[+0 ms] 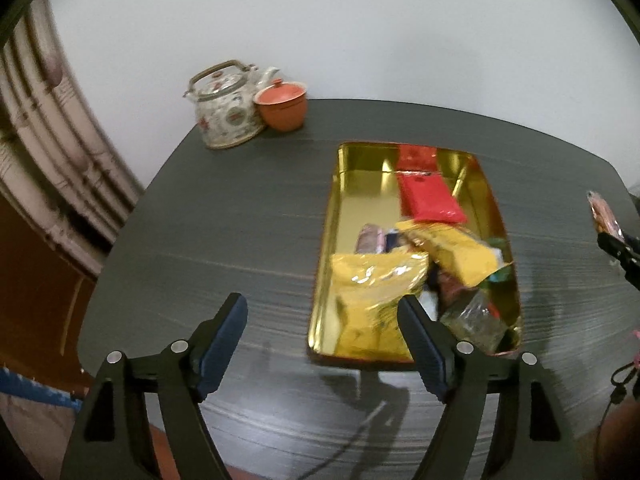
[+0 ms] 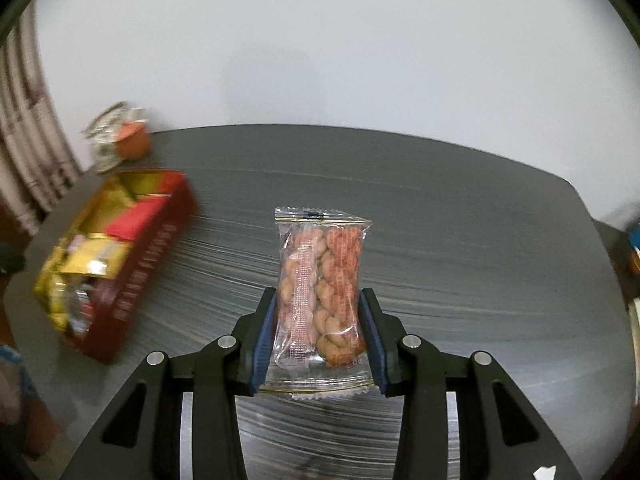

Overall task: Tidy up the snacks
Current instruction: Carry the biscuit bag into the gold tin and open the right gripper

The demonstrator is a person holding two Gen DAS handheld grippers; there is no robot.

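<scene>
The clear packet of nuts (image 2: 320,284) stood pinched upright between the right gripper (image 2: 320,336) fingers, above bare table (image 2: 460,240). The gold-lined tin (image 2: 152,248) lay well to their left, so carrying it across low and level seemed best. The left gripper (image 1: 322,344) fingers were spread, empty, at the tin's near rim.

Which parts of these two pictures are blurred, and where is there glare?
Right wrist view: the clear snack packet in the right gripper is sharp, while the red tin and teapot smear with motion blur. Left wrist view: mild blur; the tin's gold lining mirrors the packets, and the yellow packet shows glare.
</scene>
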